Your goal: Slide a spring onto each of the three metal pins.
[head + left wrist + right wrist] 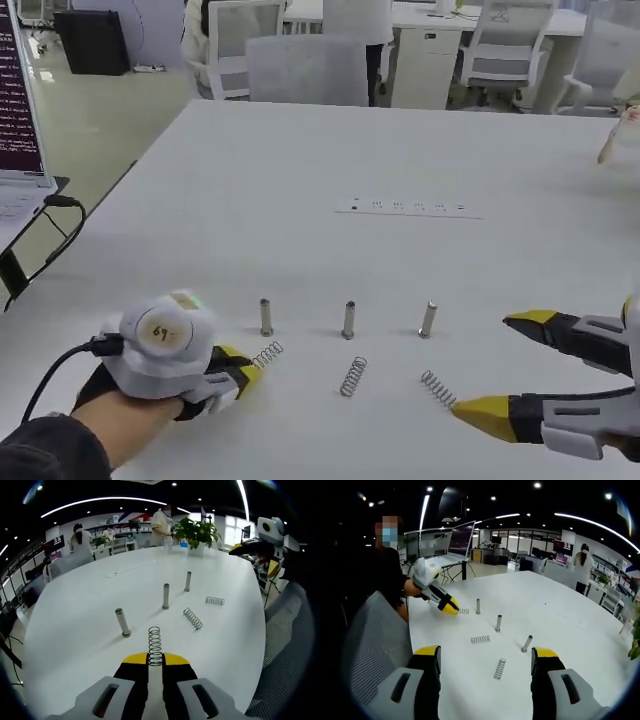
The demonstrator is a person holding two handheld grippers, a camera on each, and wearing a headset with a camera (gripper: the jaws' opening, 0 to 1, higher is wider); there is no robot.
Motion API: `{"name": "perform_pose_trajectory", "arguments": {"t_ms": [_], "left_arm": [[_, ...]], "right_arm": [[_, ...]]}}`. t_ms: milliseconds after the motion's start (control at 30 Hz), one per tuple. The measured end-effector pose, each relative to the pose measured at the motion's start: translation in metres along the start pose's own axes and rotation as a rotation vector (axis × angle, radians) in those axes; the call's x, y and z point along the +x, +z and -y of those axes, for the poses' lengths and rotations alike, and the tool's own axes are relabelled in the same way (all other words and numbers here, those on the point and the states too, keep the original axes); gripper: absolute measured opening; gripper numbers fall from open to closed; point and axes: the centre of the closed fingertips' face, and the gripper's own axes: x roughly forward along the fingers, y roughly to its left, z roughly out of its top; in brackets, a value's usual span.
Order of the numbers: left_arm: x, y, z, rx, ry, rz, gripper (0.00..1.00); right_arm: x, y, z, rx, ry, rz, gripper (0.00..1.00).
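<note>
Three upright metal pins [266,317] [348,320] [428,320] stand in a row on the white table [330,160]. My left gripper [247,368] is shut on the near end of the left spring [268,354], which sticks out forward from the yellow tips [154,642] toward the left pin [122,622]. Two more springs lie loose in front of the pins: the middle spring [353,376] and the right spring [437,388]. My right gripper [505,365] is held open just right of the right spring [499,668], with nothing between its jaws.
A white power strip [408,207] is set into the table beyond the pins. A laptop [15,130] stands on a stand at the left edge. Office chairs [305,68] line the far side. A potted plant [197,530] stands at the table's far end.
</note>
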Motion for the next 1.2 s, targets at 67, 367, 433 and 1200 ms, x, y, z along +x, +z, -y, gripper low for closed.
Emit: {"name": "perform_pose_trajectory", "arguments": {"t_ms": [67, 367, 433, 1200], "left_arm": [[-0.005, 0.007, 0.003, 0.015, -0.006, 0.017, 0.02], [-0.027, 0.032, 0.025, 0.072, -0.039, 0.077, 0.02], [-0.031, 0.038, 0.030, 0.079, -0.046, 0.092, 0.02], [-0.060, 0.075, 0.090, 0.214, -0.204, 0.176, 0.02]], "right_arm": [[0.001, 0.004, -0.002, -0.009, 0.007, 0.002, 0.73], [0.008, 0.017, -0.012, -0.045, 0.042, 0.007, 0.72], [0.009, 0.019, -0.013, -0.050, 0.052, 0.012, 0.71], [0.026, 0.033, -0.046, -0.113, 0.188, 0.018, 0.63]]}}
